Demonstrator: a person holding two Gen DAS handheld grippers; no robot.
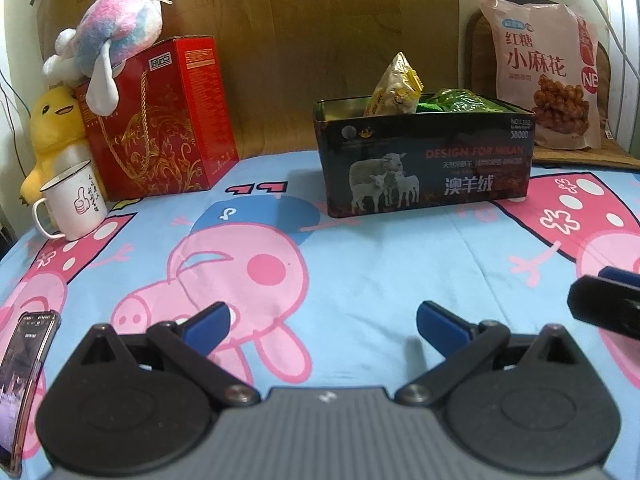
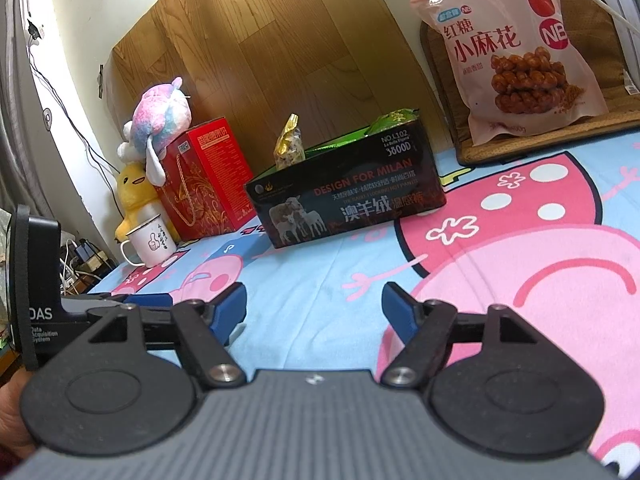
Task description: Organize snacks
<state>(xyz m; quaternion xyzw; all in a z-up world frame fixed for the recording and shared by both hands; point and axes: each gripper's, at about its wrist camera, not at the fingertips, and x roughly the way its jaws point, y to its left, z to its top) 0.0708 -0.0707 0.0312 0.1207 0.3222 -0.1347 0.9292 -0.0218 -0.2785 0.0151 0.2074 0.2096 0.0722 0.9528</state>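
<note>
both grippers, left gripper [image 1: 322, 322] and right gripper [image 2: 314, 306], are seen spread wide, nothing held. snack packets [image 1: 396, 90] are noted inside the tin [image 1: 424, 160]; a phone [image 1: 24, 380] is shown only by the left wrist view.

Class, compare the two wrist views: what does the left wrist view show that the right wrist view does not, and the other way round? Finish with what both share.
Only the left wrist view: a phone lying at the left edge of the sheet, and the open left gripper from behind.

Only the right wrist view: cables and plugs beyond the sheet's left edge, and the open right gripper from behind.

Both: the tin holding snack packets, the big pink snack bag, the red box, the plush toys, the mug and the cartoon sheet. Nothing is held.
</note>
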